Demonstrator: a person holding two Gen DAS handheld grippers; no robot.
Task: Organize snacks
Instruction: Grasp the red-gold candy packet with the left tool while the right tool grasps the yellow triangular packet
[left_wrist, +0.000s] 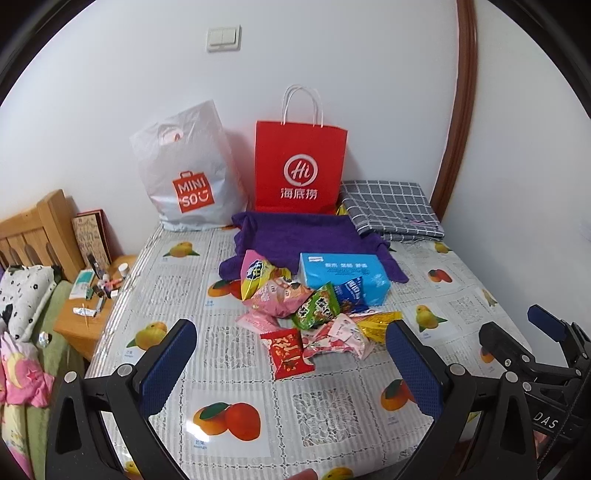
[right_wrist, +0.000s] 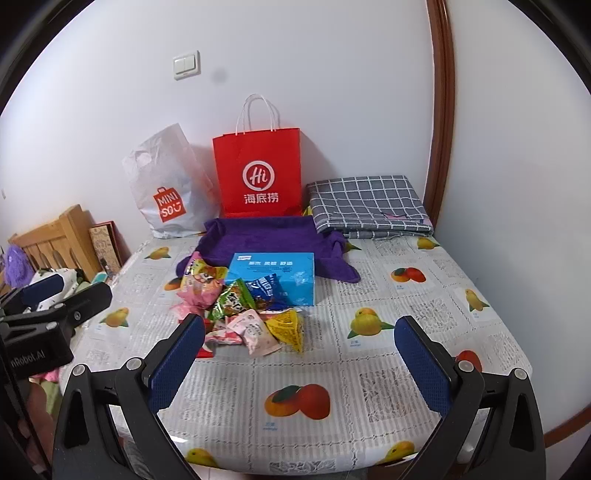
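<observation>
A pile of snack packets (left_wrist: 306, 310) lies mid-table: a red packet (left_wrist: 288, 350) in front, pink, green and yellow ones behind; the pile shows in the right wrist view (right_wrist: 243, 314) too. A blue tissue pack (left_wrist: 343, 275) (right_wrist: 273, 275) sits just behind. A red paper bag (left_wrist: 301, 170) (right_wrist: 258, 173) and a white MINISO bag (left_wrist: 188, 173) (right_wrist: 166, 188) stand against the wall. My left gripper (left_wrist: 291, 365) is open and empty, just short of the red packet. My right gripper (right_wrist: 299, 363) is open and empty, in front and right of the pile.
A purple towel (left_wrist: 295, 236) lies behind the pile. A folded grey checked cloth (left_wrist: 388, 206) sits at the back right. A wooden bedside table (left_wrist: 88, 306) with small items and a bed (left_wrist: 26, 314) are at the left. The fruit-print tablecloth (right_wrist: 369, 369) covers the table.
</observation>
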